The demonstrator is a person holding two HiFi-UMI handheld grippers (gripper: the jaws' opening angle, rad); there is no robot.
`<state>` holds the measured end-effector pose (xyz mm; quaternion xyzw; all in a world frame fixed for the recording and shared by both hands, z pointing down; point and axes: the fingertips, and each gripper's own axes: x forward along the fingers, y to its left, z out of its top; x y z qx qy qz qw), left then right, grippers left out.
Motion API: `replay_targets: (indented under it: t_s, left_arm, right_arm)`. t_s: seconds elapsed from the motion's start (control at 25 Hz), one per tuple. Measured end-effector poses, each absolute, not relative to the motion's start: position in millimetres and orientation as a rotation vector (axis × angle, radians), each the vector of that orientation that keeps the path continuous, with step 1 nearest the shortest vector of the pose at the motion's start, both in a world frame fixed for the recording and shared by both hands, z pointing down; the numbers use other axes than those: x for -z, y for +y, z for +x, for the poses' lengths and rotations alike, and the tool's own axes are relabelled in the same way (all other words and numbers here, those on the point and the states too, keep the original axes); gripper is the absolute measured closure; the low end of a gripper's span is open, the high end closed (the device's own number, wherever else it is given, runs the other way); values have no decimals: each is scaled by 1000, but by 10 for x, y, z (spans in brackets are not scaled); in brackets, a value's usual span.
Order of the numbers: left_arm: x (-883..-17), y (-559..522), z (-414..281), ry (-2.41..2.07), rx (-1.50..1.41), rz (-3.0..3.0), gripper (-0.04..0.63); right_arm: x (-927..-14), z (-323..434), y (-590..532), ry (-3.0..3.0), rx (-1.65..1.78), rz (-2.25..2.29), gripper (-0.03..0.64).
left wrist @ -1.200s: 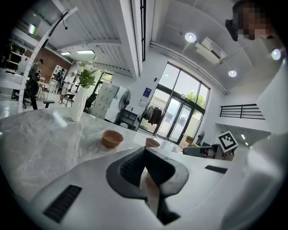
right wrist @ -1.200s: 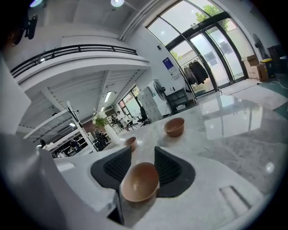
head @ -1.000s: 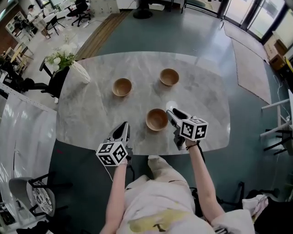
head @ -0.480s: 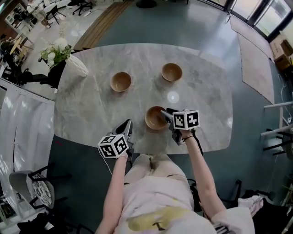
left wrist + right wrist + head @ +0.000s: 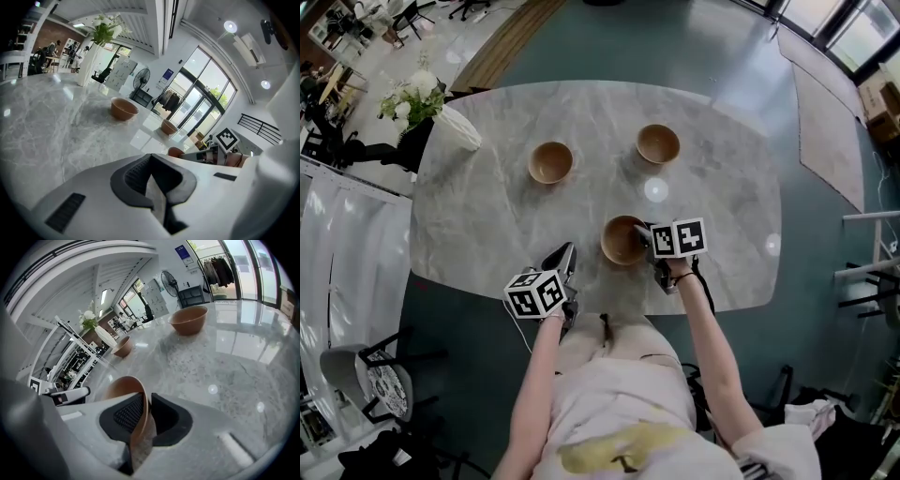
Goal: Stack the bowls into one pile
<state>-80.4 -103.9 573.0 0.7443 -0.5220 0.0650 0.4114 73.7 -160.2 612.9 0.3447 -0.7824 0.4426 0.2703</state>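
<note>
A wide oval table (image 5: 487, 216) of pale grey marble carries three small, round bowls, all a plain warm brown, upright and well apart from one another. A white vase (image 5: 461, 134) of flowers stands at its far left edge. The left bowl (image 5: 550, 161) and the right bowl (image 5: 658, 143) sit towards the far side. The nearest bowl (image 5: 623, 241) rests near the front edge. The right tongs (image 5: 642, 230) reach down to its right rim. They have just been closing, and the thin brown wall now stands pinched between the two black pads. The left tongs (image 5: 565, 253) hang over the front edge of the table, left of that bowl and apart from it, pressed together with nothing between them.
</note>
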Motion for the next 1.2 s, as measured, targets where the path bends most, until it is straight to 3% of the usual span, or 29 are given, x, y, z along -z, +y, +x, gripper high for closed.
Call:
replay_targets:
  t_s: [0.2, 1.2]
  left_arm:
    - [-5739, -1036, -796, -1317, -162, 1861, 595]
    - [-5461, -1313, -1290, -1412, -81, 1885, 595]
  right_arm:
    - [-6133, 754, -1614, -2080, -1136, 916, 588]
    - [-5710, 187, -2020, -2240, -1184, 963, 591]
